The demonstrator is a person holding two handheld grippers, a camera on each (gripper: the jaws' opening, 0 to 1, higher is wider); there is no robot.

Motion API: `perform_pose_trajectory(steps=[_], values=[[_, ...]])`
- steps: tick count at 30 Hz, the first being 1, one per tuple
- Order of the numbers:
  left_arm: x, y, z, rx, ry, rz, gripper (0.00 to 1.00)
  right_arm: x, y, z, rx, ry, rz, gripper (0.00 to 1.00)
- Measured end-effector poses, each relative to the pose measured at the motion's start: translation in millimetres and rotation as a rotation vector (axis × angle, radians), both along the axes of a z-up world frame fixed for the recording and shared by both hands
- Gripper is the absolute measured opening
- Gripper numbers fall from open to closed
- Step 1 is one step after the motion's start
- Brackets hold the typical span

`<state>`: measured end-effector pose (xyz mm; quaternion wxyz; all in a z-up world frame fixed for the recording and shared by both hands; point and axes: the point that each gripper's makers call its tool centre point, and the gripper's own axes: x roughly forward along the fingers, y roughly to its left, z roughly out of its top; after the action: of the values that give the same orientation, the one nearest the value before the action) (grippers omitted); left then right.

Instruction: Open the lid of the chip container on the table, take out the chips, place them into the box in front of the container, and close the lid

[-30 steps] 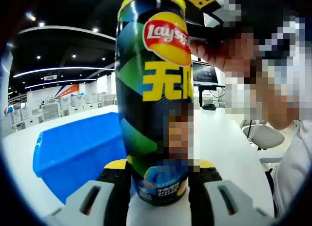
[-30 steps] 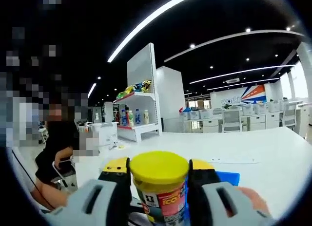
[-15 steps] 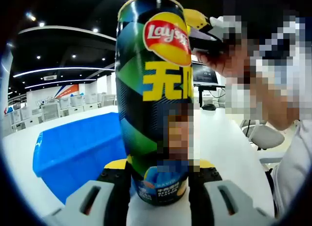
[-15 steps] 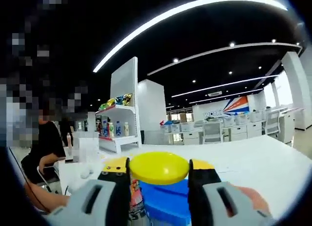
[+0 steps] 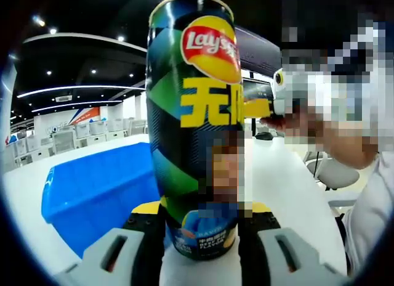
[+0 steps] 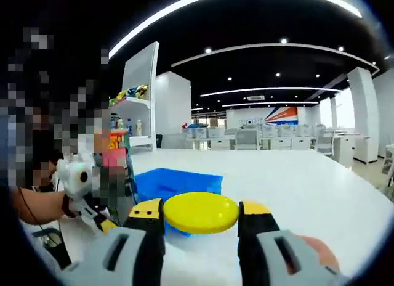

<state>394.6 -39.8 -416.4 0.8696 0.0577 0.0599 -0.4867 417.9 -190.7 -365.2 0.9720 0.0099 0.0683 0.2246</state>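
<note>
Here, left gripper (image 5: 200, 236) clamping chip container (image 5: 192, 113), right gripper (image 6: 201, 221) pinching yellow lid (image 6: 201, 212), blue box (image 6: 175, 182) behind.

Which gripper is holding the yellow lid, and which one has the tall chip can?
The right gripper holds the flat yellow lid. The left gripper grips the tall chip can near its bottom.

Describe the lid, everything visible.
The lid is a plain yellow disc, plastic by its look, with a shallow raised rim. It is off the can and lies flat, its face toward the camera's upper side, clamped edge to edge between the two jaws of the right tool. Nothing else touches it. Behind it are the blue box and the white table.
</note>
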Motion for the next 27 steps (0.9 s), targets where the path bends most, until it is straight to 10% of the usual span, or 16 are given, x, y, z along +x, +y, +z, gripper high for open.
perform_pose_trajectory(steps=[27], values=[[0.7,0,0.0,0.006,0.001,-0.001,0.47,-5,-19,-80.5,-0.187,0.137,0.010,0.45]])
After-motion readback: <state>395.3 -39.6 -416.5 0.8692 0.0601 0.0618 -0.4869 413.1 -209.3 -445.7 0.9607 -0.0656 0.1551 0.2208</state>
